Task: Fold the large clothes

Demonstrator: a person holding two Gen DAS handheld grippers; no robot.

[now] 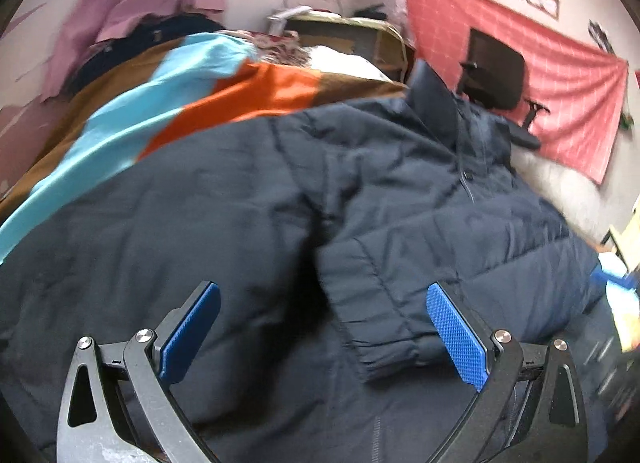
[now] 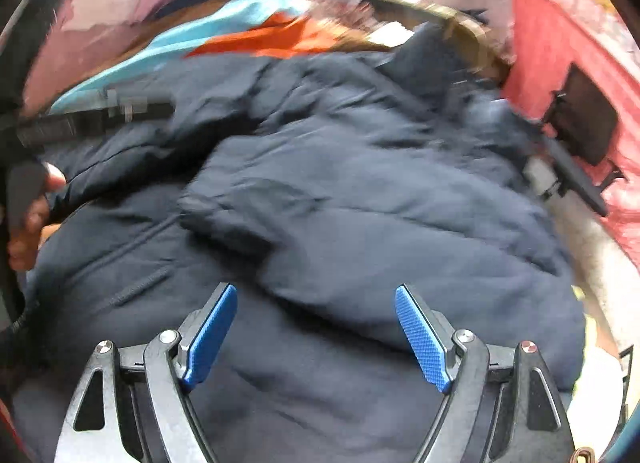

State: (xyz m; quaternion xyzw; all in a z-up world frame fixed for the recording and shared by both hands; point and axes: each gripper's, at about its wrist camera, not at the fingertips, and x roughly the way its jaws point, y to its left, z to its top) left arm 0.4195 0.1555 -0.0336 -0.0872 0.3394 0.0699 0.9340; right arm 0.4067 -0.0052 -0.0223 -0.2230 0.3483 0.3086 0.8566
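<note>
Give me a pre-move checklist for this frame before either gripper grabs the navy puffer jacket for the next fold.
1. Left gripper open, nothing between its fingers: ok.
2. Right gripper open, nothing held: ok.
3. Navy puffer jacket lying on the striped blanket, within both views: ok.
4. Sleeve cuff visible, lying across the jacket body between the left fingers: ok.
5. Jacket smoothed flat: not ok, puffy folds and creases show.
6. Right wrist view sharp enough to pick a grasp edge: not ok, heavy motion blur.
</note>
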